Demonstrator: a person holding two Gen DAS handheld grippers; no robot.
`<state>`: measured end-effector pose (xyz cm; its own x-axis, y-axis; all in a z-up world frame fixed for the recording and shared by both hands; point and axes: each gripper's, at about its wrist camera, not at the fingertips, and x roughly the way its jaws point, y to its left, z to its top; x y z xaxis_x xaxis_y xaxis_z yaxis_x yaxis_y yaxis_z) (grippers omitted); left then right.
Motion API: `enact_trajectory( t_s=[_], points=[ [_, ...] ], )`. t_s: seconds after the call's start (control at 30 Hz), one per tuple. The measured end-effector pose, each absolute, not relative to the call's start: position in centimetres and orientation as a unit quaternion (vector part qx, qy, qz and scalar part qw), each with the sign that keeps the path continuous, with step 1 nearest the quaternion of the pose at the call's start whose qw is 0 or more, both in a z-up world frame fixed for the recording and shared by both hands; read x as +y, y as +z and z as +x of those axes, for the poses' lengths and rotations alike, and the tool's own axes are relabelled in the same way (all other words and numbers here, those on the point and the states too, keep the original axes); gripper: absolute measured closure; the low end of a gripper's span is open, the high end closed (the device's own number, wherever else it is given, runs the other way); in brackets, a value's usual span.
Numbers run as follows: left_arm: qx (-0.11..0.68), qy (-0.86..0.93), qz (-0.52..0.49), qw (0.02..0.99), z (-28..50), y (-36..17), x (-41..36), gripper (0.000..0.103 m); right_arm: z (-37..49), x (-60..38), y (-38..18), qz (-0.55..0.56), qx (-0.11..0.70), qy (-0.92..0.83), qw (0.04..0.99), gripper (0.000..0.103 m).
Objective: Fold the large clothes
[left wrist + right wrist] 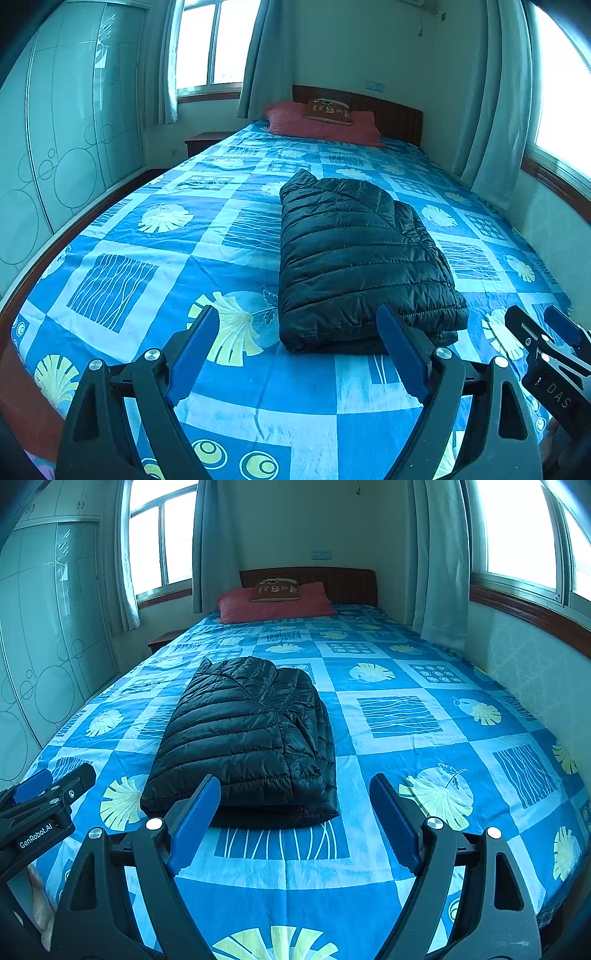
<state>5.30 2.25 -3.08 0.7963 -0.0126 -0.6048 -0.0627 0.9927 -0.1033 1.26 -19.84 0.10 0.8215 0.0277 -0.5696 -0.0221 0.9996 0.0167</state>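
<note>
Nearest the cameras, the left gripper [297, 325] is held with its blue pads spread wide and nothing between them, poised just short of the near edge of the garment; the right gripper [295, 794] is likewise held wide apart and empty, side by side with the left, both angled down toward the bed [424, 716]. Just beyond the fingertips, a black quilted puffer jacket [354, 258] is seen lying on the blue patterned bedspread, already gathered into a thick, roughly rectangular bundle with its layered edges stacked along the right side and a rounded fold facing the grippers. The jacket is judged to be light and very soft, with puffy filling that can be expected to compress under the pads and spring back once released, so any fold is likely to loosen unless it is pressed flat. The glossy shell is judged to be slippery, and a shallow pinch on a single layer could be lost. A hold is best taken deep on the near corners, left and right, where all layers can be caught together at the stitched seams between the quilted ribs. Whether a zip or hood is tucked inside cannot be told. Farther off, a red pillow [273, 603] is seen at the wooden headboard [347, 581], well apart from the jacket.
</note>
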Motion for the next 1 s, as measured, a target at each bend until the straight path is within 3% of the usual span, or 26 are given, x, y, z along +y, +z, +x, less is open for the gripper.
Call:
enact_trajectory(
  t_s=[1.0],
  points=[
    [0.302,0.01,-0.05,0.952,5.66,-2.35,1.35,0.017,1.24,-19.71,0.05,0.005,0.299,0.014,0.954,0.02]
  ],
)
